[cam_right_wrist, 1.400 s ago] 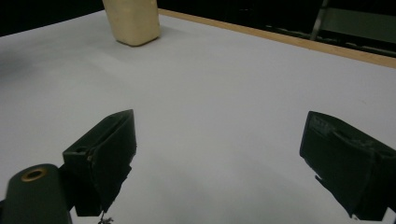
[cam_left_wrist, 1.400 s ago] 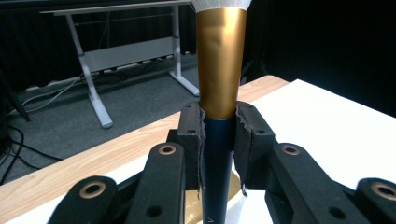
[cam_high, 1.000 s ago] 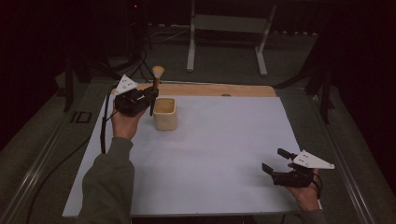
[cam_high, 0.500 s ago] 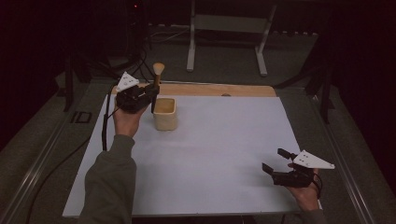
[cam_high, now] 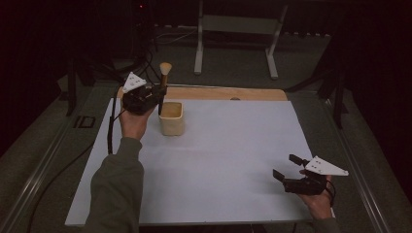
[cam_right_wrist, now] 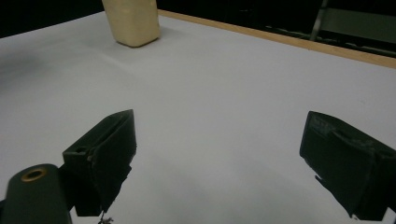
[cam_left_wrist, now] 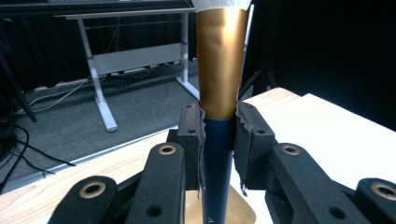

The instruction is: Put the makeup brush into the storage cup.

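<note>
Your left gripper (cam_high: pixel 158 94) clamps the brush (cam_high: pixel 163 82) upright over the cup (cam_high: pixel 172 119). Your right gripper (cam_high: pixel 287 171) rests wide open on the table (cam_high: pixel 233 145), well apart.

Brush (cam_left_wrist: pixel 219 93) — gold ferrule, dark blue handle, cream cup (cam_high: pixel 171 118), white table sheet (cam_high: pixel 228 155), black grippers

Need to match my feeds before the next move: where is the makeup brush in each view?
High view: makeup brush upright, upper left, in the left gripper above the cream cup.
Left gripper view: centre, handle clamped between the jaws.
Right gripper view: not in it.
Shared landmark: the cream cup.
</note>
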Action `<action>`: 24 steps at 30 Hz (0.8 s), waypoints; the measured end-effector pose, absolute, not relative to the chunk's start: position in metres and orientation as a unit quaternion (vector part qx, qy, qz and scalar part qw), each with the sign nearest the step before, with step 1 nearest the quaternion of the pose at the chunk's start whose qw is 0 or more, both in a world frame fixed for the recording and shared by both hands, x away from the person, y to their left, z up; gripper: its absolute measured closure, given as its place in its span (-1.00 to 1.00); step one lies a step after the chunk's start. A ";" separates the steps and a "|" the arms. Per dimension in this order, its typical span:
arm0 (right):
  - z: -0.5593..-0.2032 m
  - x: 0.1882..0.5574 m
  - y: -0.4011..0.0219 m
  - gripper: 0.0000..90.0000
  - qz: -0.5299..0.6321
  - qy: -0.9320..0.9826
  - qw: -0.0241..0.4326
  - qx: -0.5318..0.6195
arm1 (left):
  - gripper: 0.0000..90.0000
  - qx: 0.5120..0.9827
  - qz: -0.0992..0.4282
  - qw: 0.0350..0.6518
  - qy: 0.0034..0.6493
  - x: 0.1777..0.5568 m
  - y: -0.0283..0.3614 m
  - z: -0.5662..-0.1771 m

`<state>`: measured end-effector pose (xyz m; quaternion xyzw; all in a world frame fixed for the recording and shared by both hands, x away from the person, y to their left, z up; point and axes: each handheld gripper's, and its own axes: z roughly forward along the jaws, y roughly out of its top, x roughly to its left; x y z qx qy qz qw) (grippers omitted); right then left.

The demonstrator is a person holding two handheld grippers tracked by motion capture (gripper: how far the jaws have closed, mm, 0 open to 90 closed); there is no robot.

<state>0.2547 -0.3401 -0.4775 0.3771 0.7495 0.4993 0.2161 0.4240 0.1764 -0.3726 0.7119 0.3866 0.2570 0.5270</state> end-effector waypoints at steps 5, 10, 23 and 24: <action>-0.478 0.255 -0.340 -0.76 0.499 0.750 0.216 0.377 | 0.66 0.714 0.258 0.525 0.385 0.427 0.173 -0.373; -0.478 0.255 -0.341 -0.76 0.500 0.749 0.216 0.378 | 0.66 0.715 0.258 0.525 0.383 0.428 0.171 -0.372; -0.478 0.255 -0.340 -0.76 0.500 0.749 0.215 0.378 | 0.66 0.713 0.259 0.524 0.386 0.435 0.165 -0.377; -0.478 0.255 -0.340 -0.76 0.500 0.749 0.216 0.378 | 0.66 0.713 0.259 0.524 0.386 0.436 0.164 -0.378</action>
